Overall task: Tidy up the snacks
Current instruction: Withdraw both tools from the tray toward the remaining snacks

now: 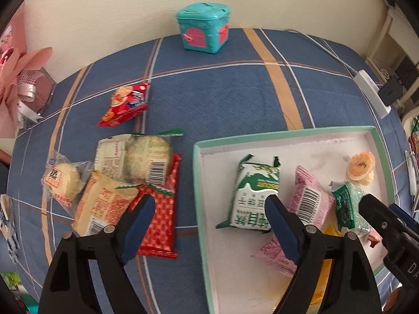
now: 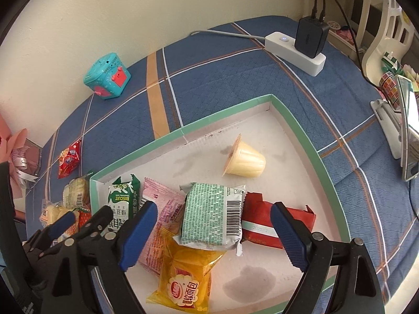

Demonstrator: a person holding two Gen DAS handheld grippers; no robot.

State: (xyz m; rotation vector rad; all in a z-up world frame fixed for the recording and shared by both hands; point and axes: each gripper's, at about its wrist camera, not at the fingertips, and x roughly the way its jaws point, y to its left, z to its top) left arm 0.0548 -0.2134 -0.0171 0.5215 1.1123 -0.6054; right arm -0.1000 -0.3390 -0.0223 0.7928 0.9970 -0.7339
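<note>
A green-rimmed white tray (image 2: 183, 130) lies on the blue plaid cloth. In it are a green-and-white biscuit pack (image 1: 258, 193), pink packs (image 1: 311, 198), a yellow pack (image 2: 183, 277), a red pack (image 2: 264, 222), a jelly cup (image 2: 243, 162) on its side and a green-patterned pack (image 2: 212, 214). My right gripper (image 2: 213, 212) hangs open above that green-patterned pack, pads clear of it. My left gripper (image 1: 209, 209) is open over the tray's left rim (image 1: 199, 183), empty. Left of the tray lie a red pack (image 1: 159, 222), a clear biscuit pack (image 1: 138, 157), a bun (image 1: 62, 180) and a red chip bag (image 1: 125, 102).
A teal toy box (image 1: 203, 28) stands at the back by the wall. A power strip with a black charger (image 2: 296, 47) sits at the back right, a phone on a stand (image 2: 408, 130) at the right edge. A pink bow (image 1: 23, 83) is at far left.
</note>
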